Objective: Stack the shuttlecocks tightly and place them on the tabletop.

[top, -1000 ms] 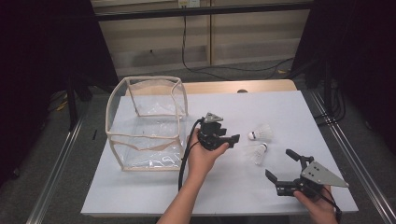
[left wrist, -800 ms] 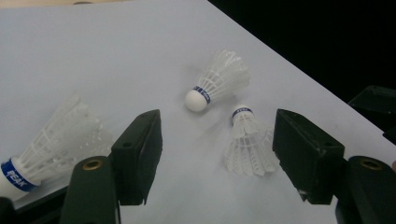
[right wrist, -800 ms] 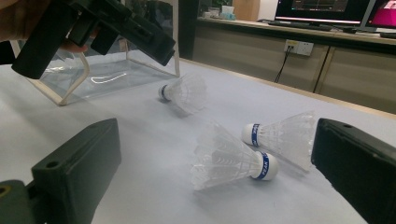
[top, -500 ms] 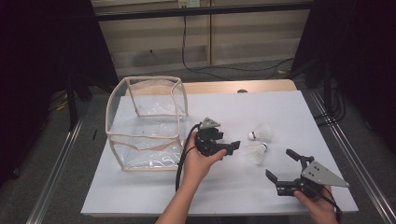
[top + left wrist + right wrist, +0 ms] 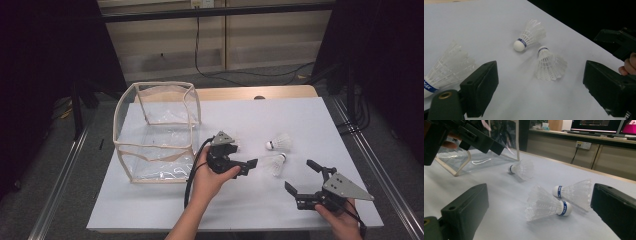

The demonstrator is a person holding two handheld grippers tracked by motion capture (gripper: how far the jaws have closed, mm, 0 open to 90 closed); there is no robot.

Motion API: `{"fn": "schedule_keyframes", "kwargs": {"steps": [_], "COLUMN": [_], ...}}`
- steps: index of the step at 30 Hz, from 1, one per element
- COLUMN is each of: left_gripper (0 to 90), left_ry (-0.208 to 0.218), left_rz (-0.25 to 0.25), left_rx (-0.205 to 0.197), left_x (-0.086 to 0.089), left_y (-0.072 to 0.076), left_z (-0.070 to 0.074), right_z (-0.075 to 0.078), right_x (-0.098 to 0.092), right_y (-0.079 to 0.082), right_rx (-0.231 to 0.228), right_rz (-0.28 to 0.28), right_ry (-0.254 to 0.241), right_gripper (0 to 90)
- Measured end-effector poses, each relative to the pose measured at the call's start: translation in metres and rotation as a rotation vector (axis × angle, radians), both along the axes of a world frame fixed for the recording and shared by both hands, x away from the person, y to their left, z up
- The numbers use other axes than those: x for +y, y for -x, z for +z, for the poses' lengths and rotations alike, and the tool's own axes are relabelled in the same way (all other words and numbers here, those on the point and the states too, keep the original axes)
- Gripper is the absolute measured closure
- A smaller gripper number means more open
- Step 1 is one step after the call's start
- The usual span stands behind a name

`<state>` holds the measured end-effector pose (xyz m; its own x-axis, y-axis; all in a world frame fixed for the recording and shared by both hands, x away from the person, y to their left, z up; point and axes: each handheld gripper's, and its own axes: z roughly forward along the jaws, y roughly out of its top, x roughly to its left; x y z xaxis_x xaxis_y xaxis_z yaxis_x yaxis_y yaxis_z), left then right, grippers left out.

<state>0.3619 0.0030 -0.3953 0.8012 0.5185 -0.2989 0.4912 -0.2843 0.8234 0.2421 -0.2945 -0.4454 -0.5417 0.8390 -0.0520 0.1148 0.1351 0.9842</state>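
- White tabletop (image 5: pixel 165 210) before dark surroundings, bearing a clear plastic box (image 5: pixel 156 132) with beige edging at its left.
- Left gripper (image 5: pixel 246 161), held just right of the box; jaws spread, having just been opening, nothing between the pads.
- First shuttlecock (image 5: pixel 447 67), lying on the tabletop just beside the left gripper's jaw.
- Second shuttlecock (image 5: pixel 279 143) and third shuttlecock (image 5: pixel 274 164), lying close together on the tabletop between the two grippers.
- Right gripper (image 5: pixel 301 176), held low near the tabletop's near right corner; jaws released and empty, facing the pair of shuttlecocks.
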Motion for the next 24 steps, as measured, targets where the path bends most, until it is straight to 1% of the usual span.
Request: {"fn": "schedule_keyframes", "kwargs": {"steps": [8, 9, 10, 11, 12, 16, 17, 19, 20, 22, 23, 24], "left_gripper": [9.3, 8.9, 8.9, 8.9, 8.7, 8.5, 8.4, 7.5, 7.1, 6.1, 5.3, 4.7], "left_ry": [0.013, 0.007, 0.013, 0.021, 0.022, 0.032, 0.036, 0.036, 0.038, 0.049, 0.041, 0.044], "left_rz": [-0.036, -0.041, -0.043, -0.045, -0.052, -0.063, -0.070, -0.086, -0.085, -0.097, -0.108, -0.111], "left_rx": [-0.013, -0.017, -0.020, -0.013, -0.018, -0.014, -0.025, -0.024, -0.020, -0.022, -0.028, -0.027], "left_x": [0.004, 0.005, 0.005, 0.006, 0.007, 0.009, 0.010, 0.011, 0.011, 0.012, 0.013, 0.014], "left_y": [0.007, 0.008, 0.009, 0.010, 0.010, 0.014, 0.015, 0.016, 0.017, 0.018, 0.018, 0.019], "left_z": [-0.001, -0.001, -0.001, -0.002, -0.002, -0.003, -0.004, -0.004, -0.004, -0.005, -0.004, -0.004], "right_z": [0.000, 0.000, 0.000, 0.000, 0.000, 0.000, 0.000, 0.000, 0.000, 0.000, 0.000, 0.000], "right_x": [0.000, 0.000, 0.000, 0.000, 0.000, 0.000, 0.001, 0.000, 0.001, 0.001, 0.001, 0.001], "right_y": [0.000, 0.000, 0.000, 0.000, 0.000, 0.000, 0.000, 0.000, 0.000, 0.000, 0.000, 0.000], "right_rx": [0.000, 0.000, 0.000, 0.002, 0.003, 0.001, 0.001, 0.001, 0.000, 0.000, 0.000, 0.000], "right_rz": [0.004, 0.004, 0.004, 0.002, 0.002, 0.003, 0.003, 0.003, 0.000, -0.002, -0.001, 0.000], "right_ry": [0.002, 0.002, 0.002, -0.001, -0.001, -0.001, -0.001, 0.003, 0.000, 0.002, 0.002, 0.003], "right_gripper": [1.1, 1.1, 1.1, 1.1, 1.1, 1.1, 1.1, 1.1, 1.1, 1.1, 1.1, 1.0]}}
